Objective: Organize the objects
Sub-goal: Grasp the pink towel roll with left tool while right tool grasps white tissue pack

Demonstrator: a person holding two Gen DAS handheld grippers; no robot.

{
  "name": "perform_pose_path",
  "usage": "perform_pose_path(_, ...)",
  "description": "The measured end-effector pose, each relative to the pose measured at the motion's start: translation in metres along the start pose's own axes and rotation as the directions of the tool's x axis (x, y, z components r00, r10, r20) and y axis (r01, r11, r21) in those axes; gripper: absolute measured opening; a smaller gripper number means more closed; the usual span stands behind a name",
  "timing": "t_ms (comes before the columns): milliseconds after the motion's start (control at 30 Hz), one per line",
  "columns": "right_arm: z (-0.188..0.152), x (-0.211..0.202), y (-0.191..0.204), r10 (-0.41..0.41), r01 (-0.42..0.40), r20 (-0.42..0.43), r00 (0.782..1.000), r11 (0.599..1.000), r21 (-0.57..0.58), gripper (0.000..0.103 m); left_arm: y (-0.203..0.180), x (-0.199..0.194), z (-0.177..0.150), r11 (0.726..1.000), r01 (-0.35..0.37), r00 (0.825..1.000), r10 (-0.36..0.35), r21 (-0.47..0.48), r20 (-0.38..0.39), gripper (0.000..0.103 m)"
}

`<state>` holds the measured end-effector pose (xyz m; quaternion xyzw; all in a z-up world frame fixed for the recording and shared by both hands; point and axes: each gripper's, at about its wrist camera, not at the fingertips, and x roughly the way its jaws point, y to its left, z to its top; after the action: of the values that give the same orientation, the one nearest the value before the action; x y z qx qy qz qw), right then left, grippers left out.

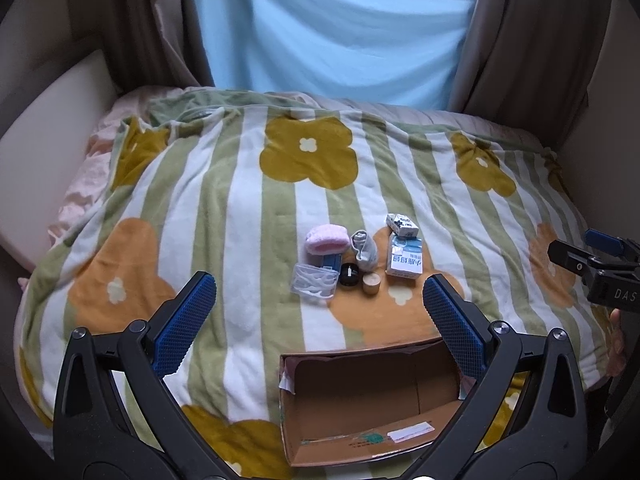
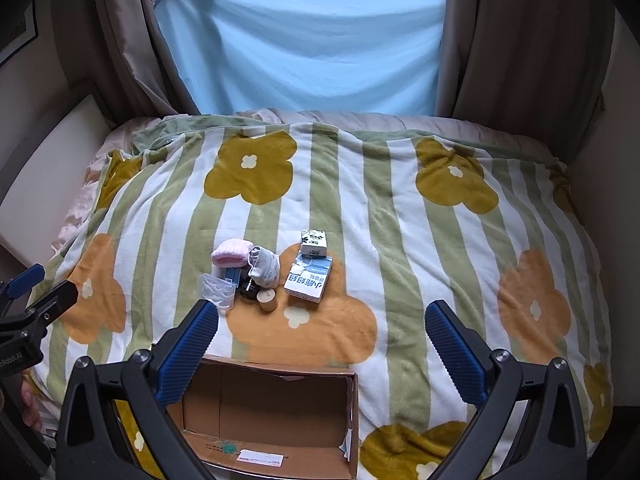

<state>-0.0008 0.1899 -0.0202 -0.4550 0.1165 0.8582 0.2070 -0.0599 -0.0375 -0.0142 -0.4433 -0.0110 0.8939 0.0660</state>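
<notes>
A cluster of small objects lies on the flowered blanket: a pink rolled cloth (image 1: 327,240) (image 2: 231,253), a grey sock (image 1: 365,255) (image 2: 265,268), a clear plastic case (image 1: 314,281) (image 2: 217,289), a black round jar (image 1: 349,275), a small wooden-lidded jar (image 1: 371,283) (image 2: 267,299), a blue-white carton (image 1: 404,261) (image 2: 309,279) and a small black-and-white box (image 1: 402,225) (image 2: 314,242). An open empty cardboard box (image 1: 360,396) (image 2: 276,408) sits nearer. My left gripper (image 1: 319,304) and right gripper (image 2: 322,334) are open, empty, above the box.
The green-striped blanket (image 1: 240,200) (image 2: 400,220) covers a bed. A blue sheet (image 1: 340,28) and brown curtains (image 2: 520,40) hang behind. A cream headboard panel (image 1: 44,152) stands at the left. The right gripper's body (image 1: 600,268) shows at the left view's right edge.
</notes>
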Motion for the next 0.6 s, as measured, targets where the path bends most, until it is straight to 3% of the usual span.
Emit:
perform_pose_path(267, 0.025, 0.076, -0.015, 0.042, -0.039, -0.102, 0.994, 0.999, 0.031, 0.103, 0.009, 0.084, 0.027, 0.996, 0.048, 0.993, -0.040, 0.071, -0.115, 0.103)
perform_pose_path(367, 0.031, 0.118, -0.020, 0.042, -0.037, -0.146, 0.988, 0.998, 0.042, 0.103, 0.011, 0.135, 0.038, 0.994, 0.088, 0.981, -0.076, 0.060, -0.178, 0.103)
perform_pose_path(600, 0.042, 0.216, -0.024, 0.080, -0.062, -0.211, 0.974, 0.994, 0.087, 0.103, 0.010, 0.263, 0.050, 0.996, 0.086, 0.951, -0.077, 0.018, -0.300, 0.103)
